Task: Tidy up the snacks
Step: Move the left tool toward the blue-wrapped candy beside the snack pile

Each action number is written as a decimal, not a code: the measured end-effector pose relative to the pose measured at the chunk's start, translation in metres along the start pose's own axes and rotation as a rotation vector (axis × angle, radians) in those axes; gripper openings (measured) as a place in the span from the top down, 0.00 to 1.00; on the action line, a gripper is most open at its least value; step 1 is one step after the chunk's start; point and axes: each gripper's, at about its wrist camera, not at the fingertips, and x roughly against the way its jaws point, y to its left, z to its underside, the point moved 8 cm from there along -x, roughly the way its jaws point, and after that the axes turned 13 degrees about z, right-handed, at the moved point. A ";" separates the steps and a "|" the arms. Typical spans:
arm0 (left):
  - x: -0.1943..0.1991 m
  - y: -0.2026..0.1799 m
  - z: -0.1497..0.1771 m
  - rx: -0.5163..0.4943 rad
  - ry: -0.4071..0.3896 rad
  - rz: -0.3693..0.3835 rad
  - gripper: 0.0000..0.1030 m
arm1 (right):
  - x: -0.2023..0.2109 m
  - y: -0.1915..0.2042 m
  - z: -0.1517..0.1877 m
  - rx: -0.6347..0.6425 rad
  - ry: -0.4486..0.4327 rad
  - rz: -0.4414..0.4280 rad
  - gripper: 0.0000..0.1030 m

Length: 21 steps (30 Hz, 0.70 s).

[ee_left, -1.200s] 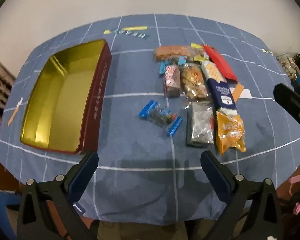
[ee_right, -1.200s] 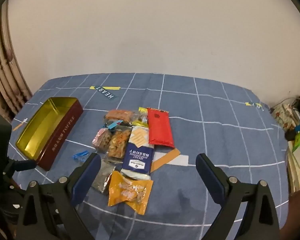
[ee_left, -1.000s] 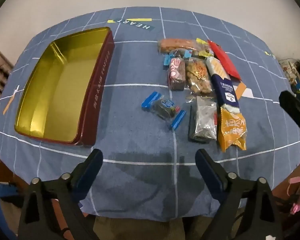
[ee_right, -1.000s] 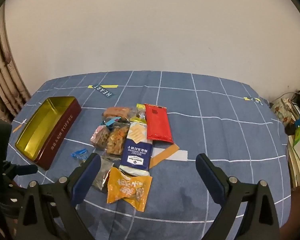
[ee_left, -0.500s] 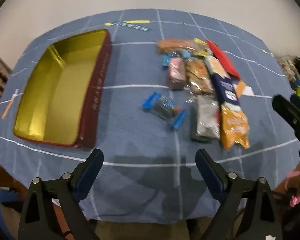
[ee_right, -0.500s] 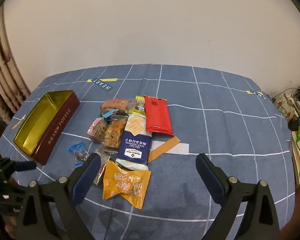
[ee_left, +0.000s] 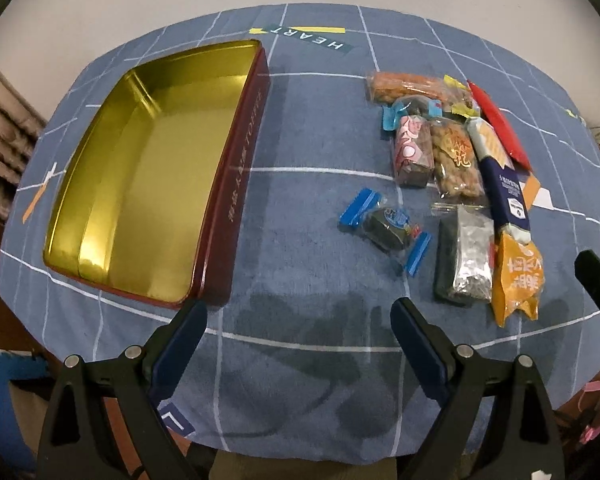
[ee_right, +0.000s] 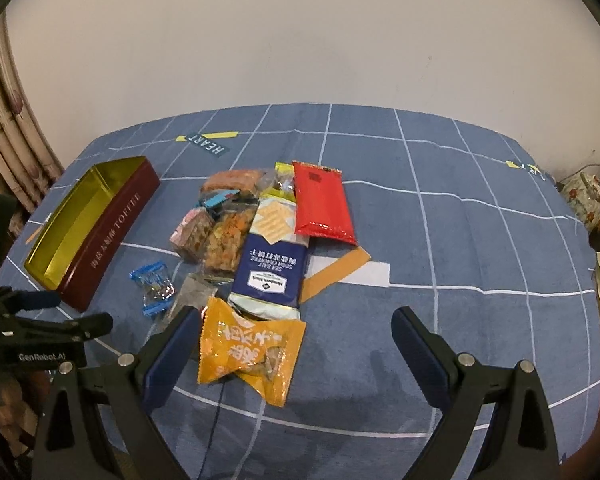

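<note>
Blue-padded, the left gripper (ee_left: 298,332) hangs over the near edge of the table with its jaws wide apart and nothing between them; bare blue cloth (ee_left: 300,320) lies in the gap. The right gripper (ee_right: 296,344) also stands wide open and empty, its left finger just beside the orange packet (ee_right: 248,350), which lies nearest the table's front edge. To the right of that packet the cloth is free all the way to the far and right edges, the widest open room on the table.

Beyond the left gripper, the open tin (ee_left: 148,176), gold inside and dark red outside, sits at the left of the table, close to the near-left edge. A strip of bare cloth separates it from a blue-ended candy (ee_left: 384,230) lying alone, near the main cluster. That cluster runs away from the viewer: a silver packet (ee_left: 466,256) beside the orange one, a navy cracker pack (ee_right: 272,268), a pink packet (ee_left: 412,150) and a nut packet (ee_left: 456,160) side by side, then a red pack (ee_right: 322,204) and an orange-brown packet (ee_left: 404,86) farthest back.

Compared with half a second ago, the left camera has moved closer and slightly leftward, so the tin fills more of its view; the snacks have not shifted.

A grid-lined blue cloth covers the table, with a "HEART" label (ee_right: 208,144) near the far edge. A plain pale wall (ee_right: 300,40) stands behind, curtains (ee_right: 4,140) at the left.
</note>
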 end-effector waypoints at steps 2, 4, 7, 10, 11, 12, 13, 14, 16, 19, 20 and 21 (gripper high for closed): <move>0.000 -0.003 -0.001 -0.009 -0.005 -0.004 0.11 | -0.001 0.000 0.000 -0.005 0.006 -0.003 0.05; 0.000 -0.005 -0.002 -0.022 -0.007 -0.010 0.11 | -0.001 0.000 0.000 -0.009 0.010 -0.011 0.05; -0.001 -0.005 -0.002 -0.024 -0.003 -0.012 0.11 | -0.001 0.003 0.001 -0.004 0.011 -0.013 0.05; -0.003 -0.005 0.000 -0.017 0.002 -0.011 0.11 | 0.000 0.007 0.002 0.004 0.009 -0.014 0.05; -0.004 -0.005 0.001 -0.016 -0.001 -0.012 0.11 | 0.001 0.008 0.002 0.004 0.008 -0.015 0.05; -0.004 -0.005 0.001 -0.017 -0.001 -0.012 0.11 | 0.001 0.009 0.002 0.005 0.009 -0.015 0.05; -0.004 -0.005 0.003 -0.017 0.000 -0.012 0.11 | 0.001 0.010 0.003 0.007 0.009 -0.014 0.05; -0.005 -0.007 0.005 -0.013 0.002 -0.009 0.11 | 0.001 0.010 0.002 0.007 0.009 -0.014 0.05; -0.007 -0.009 0.005 -0.020 0.007 0.002 0.11 | 0.001 0.011 0.003 0.009 0.013 -0.012 0.05; -0.009 -0.009 0.007 -0.030 0.007 0.001 0.11 | 0.001 0.012 0.003 0.010 0.018 -0.014 0.05; -0.009 -0.009 0.008 -0.033 0.009 0.003 0.11 | 0.001 0.013 0.003 0.011 0.019 -0.015 0.05; -0.010 -0.009 0.008 -0.034 0.011 0.006 0.11 | 0.001 0.013 0.003 0.011 0.020 -0.016 0.05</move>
